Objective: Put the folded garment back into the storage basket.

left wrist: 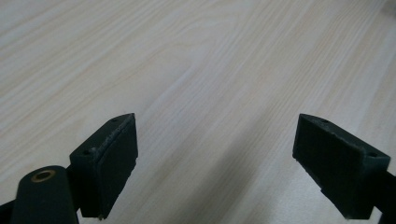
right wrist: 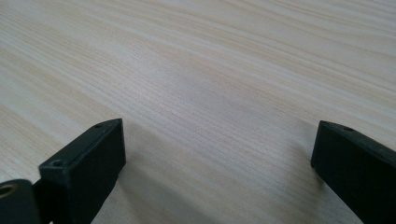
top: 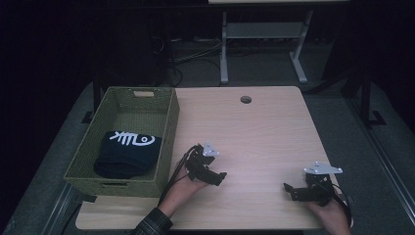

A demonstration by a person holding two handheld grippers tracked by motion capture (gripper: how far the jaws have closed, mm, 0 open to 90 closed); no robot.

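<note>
With the folded black garment (top: 126,152) lying inside the green woven basket (top: 166,128), the left gripper (top: 219,176) and right gripper (top: 288,188) rest low over bare desk (top: 264,132), jaws spread and holding nothing, likely finished.

Both claws are held low near the worktop's near edge, left claw (top: 221,177) and right claw (top: 288,188), jaws spread wide, nothing gripped.

dim high view, dark surroundings; gripper views brighter, soft shadows.
</note>
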